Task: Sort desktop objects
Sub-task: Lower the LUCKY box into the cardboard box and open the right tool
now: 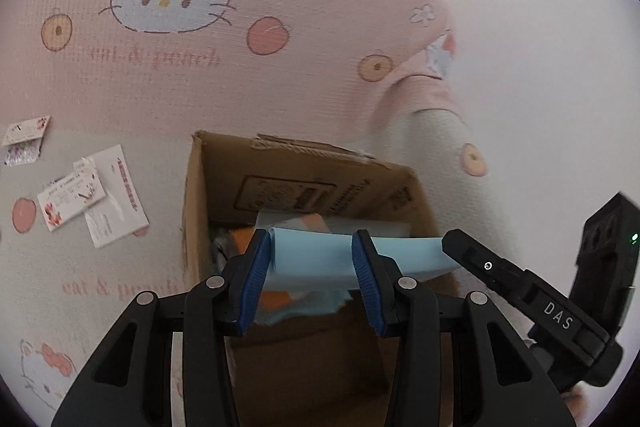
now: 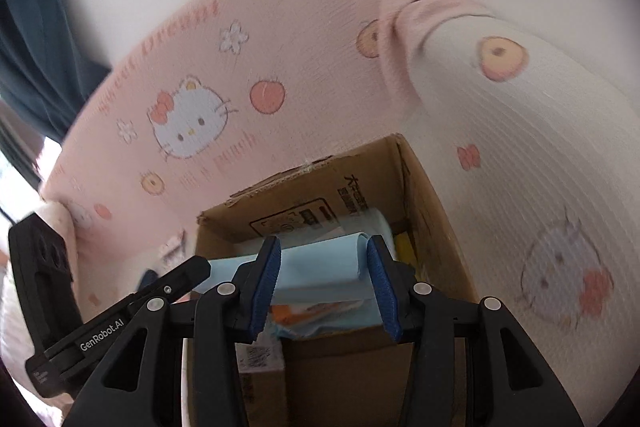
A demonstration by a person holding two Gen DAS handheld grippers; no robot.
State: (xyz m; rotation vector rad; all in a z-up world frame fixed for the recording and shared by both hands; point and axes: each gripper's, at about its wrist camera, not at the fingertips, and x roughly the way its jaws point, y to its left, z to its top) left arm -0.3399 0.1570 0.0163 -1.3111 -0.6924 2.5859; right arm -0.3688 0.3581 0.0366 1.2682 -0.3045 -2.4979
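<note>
We are holding a folded light-blue cloth (image 1: 316, 259) between both tools above an open brown cardboard box (image 1: 304, 183). Our left gripper (image 1: 314, 281) is clamping one end of the cloth between its blue ribbed pads (image 1: 256, 279), and our right gripper (image 2: 326, 287) is pinching the other end in the same way, its pads pressing against the folded edge. In the left wrist view the right tool is showing at the right edge, and the cloth is stretching across to it. Inside the box, under the cloth, orange and pale fabric pieces (image 1: 276, 301) are lying. The box is sitting on a pink and white cat-and-peach printed sheet (image 1: 168, 75). Left of the box, several small white printed packets (image 1: 92, 195) are lying on the sheet, well apart from our grippers.
</note>
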